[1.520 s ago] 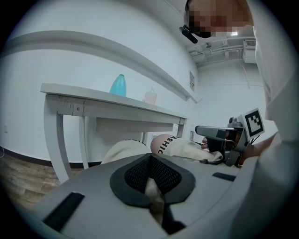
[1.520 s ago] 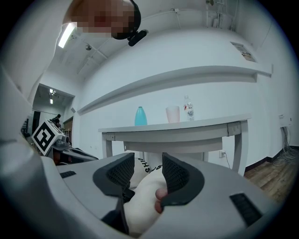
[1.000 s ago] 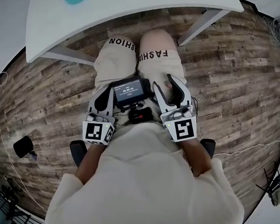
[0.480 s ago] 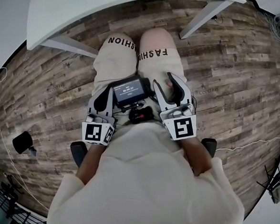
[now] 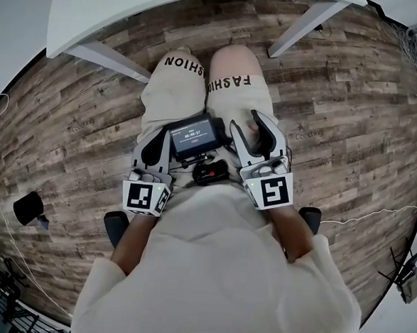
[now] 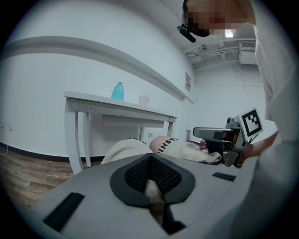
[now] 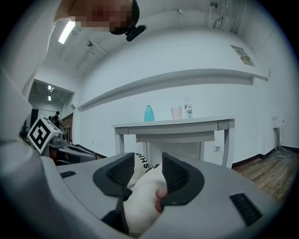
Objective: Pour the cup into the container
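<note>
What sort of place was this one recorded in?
Probably a sparse lab or studio room, not a home: bare white walls, a wood-plank floor with loose cables, and a plain white table holding a teal bottle and a cup.

Bright, even indoor light; strong fisheye bending, dark vignetted corners

Rough-grained wood plank floor under a smooth white table; cream cloth trousers; matt grey plastic right gripper.
</note>
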Demonstrator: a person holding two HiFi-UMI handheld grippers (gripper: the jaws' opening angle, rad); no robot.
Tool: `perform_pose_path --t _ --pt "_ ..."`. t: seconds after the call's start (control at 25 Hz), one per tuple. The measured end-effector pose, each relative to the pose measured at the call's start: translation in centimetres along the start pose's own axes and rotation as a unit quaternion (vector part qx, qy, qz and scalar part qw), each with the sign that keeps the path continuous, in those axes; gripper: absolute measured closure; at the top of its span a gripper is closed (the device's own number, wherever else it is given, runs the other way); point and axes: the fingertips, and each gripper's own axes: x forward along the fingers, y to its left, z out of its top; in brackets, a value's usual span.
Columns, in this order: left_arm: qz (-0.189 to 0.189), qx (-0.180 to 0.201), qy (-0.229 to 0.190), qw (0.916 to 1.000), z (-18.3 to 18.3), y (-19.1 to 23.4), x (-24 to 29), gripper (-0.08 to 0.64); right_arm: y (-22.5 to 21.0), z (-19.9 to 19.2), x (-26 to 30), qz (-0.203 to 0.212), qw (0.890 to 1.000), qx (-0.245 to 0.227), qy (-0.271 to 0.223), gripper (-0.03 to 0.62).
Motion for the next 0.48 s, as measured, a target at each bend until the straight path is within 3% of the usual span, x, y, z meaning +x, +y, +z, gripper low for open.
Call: perform_pose_path --t 0.48 --pt "-0.006 0.011 0.007 0.9999 0.13 -0.49 0.11 0.551 -0.14 -0.01 -0.31 -0.012 1.000 -0.008 -0.001 0.402"
